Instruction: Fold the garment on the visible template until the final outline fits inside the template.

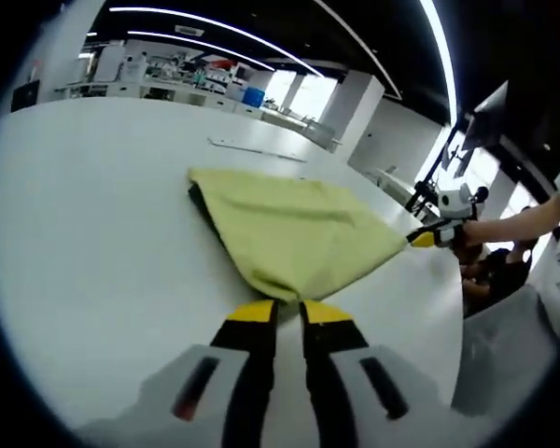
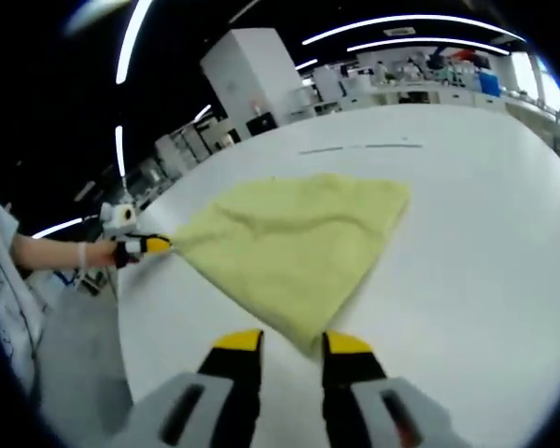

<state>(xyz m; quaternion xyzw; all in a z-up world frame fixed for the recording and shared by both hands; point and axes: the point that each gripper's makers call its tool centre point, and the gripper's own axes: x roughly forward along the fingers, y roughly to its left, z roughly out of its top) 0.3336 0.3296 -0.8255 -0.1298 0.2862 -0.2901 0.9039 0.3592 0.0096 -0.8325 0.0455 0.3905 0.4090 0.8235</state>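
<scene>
Because each corner of the cloth needs its own anchor for a fold, I log the items from left to right as follows.

Item one, left gripper (image 1: 288, 308), black jaws with yellow tips: in the left gripper view I see the jaws nearly closed, the tips pinching the near corner of the pale yellow, soft-textured fabric garment (image 1: 289, 233). I judge the hold to be there so that corner can be lifted and carried over.

Item two, the garment itself: it lies spread on the white, smooth tabletop (image 1: 93, 261), drawn into a rough diamond between the two grips. The far part rests flat; the near edges look raised and taut. A dark strip shows under its left edge, perhaps the template, though I cannot tell.

Item three, thin grey line markings (image 2: 359, 147) on the tabletop beyond the garment: possibly part of the template outline; too faint to confirm.

Item four, right gripper (image 2: 290, 342), same make: in the right gripper view its yellow tips sit at either side of another garment corner (image 2: 308, 331). The jaws stand partly apart, and I cannot tell whether they truly clamp the cloth.

Item five, a person's hand (image 1: 471, 231) holding that gripper, at the right.
</scene>
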